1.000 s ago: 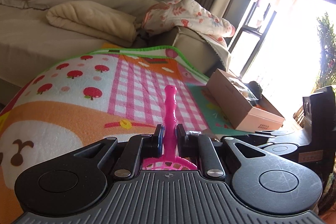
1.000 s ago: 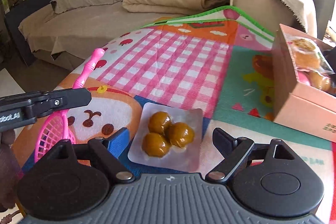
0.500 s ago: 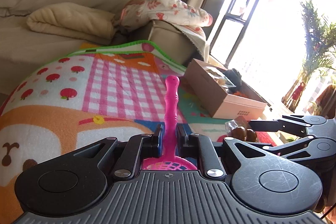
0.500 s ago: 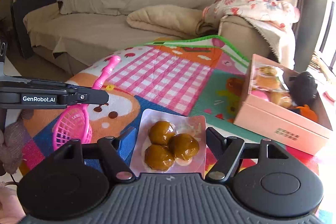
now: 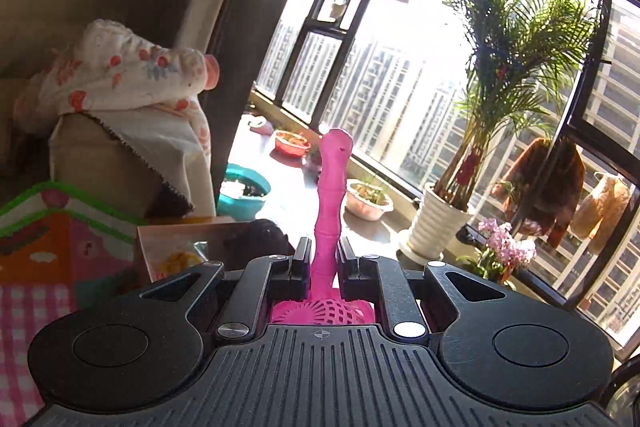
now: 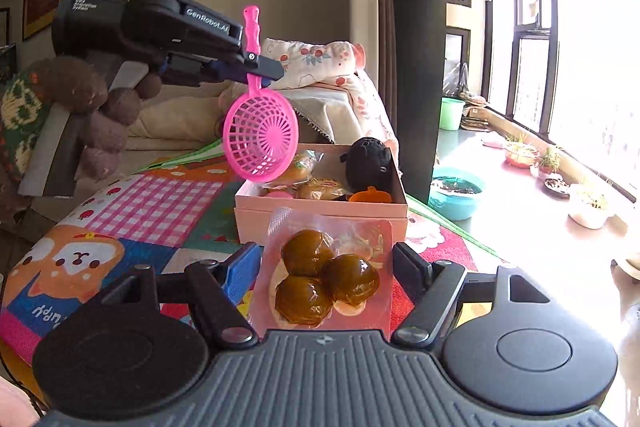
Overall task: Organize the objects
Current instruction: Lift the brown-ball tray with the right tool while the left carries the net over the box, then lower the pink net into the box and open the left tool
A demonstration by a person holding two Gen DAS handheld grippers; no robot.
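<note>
Gripping the pink plastic strainer (image 6: 260, 137) by its ribbed handle, left gripper (image 5: 323, 263) is clamped tight; round mesh basket hangs over the near-left corner of the pink cardboard box (image 6: 320, 213). Right gripper (image 6: 326, 259) holds a flat clear plastic packet (image 6: 328, 275) of three glossy brown balls between its pads, just in front of the box. Box is open-topped, holds wrapped buns, a black plush (image 6: 368, 163) and a small orange piece. All above a patchwork play mat (image 6: 152, 207), checked pink and cartoon panels.
</note>
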